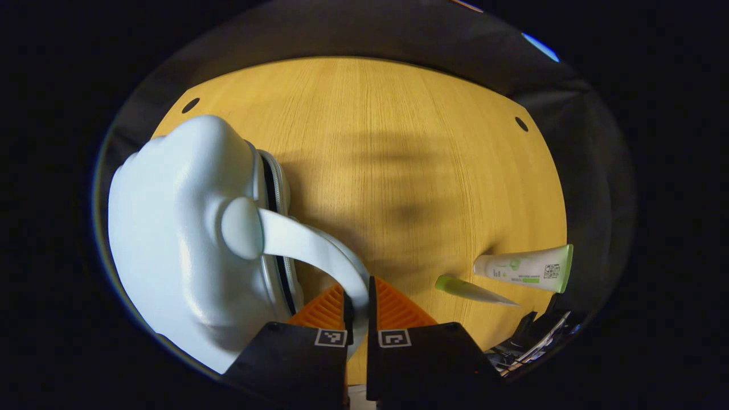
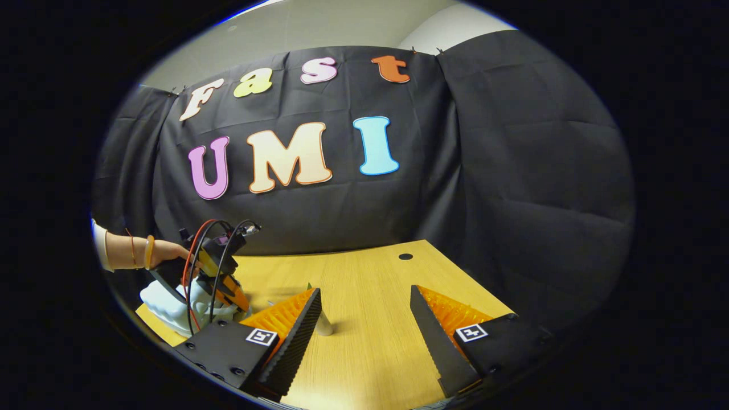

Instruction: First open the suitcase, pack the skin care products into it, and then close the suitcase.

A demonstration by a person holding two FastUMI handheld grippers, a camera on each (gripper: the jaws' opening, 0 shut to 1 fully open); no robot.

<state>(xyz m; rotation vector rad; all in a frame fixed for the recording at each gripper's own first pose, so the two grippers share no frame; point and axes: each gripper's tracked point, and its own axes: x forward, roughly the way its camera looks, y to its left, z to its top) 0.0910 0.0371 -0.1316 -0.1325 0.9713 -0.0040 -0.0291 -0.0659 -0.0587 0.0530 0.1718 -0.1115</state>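
Two skin care tubes lie on a light wooden tabletop point(image 1: 398, 142) whose grain runs away from the camera in the left gripper view, with a small dark round hole near each far corner and soft shadows across the middle. Nearest in that view, the left gripper point(image 1: 357, 310) has its orange ribbed fingers drawn together on the pale curved handle point(image 1: 310, 245) of the suitcase point(image 1: 176, 228), both pads pressing the strap between them. The suitcase is a small, glossy, pale blue-white hard shell with rounded moulded contours; it rests on the table at the left of that view, its zip seam showing as a dark line along the edge, and whether the seam is fully zipped I cannot tell. Off to the right, near the table edge, sit a slim tube with a green cap point(image 1: 472, 289) and, just beyond it, a wider white tube with green trim point(image 1: 527, 267), close together but apart. In the right gripper view, the right gripper point(image 2: 364, 316) hovers over the wooden tabletop point(image 2: 370, 353) with its fingers spread wide and nothing between them. Farther off at the left, a hand point(image 2: 165, 250) with bracelets at the wrist holds the other gripper down at the suitcase point(image 2: 171, 307). Behind the table hangs black cloth, with a pale wall above it.
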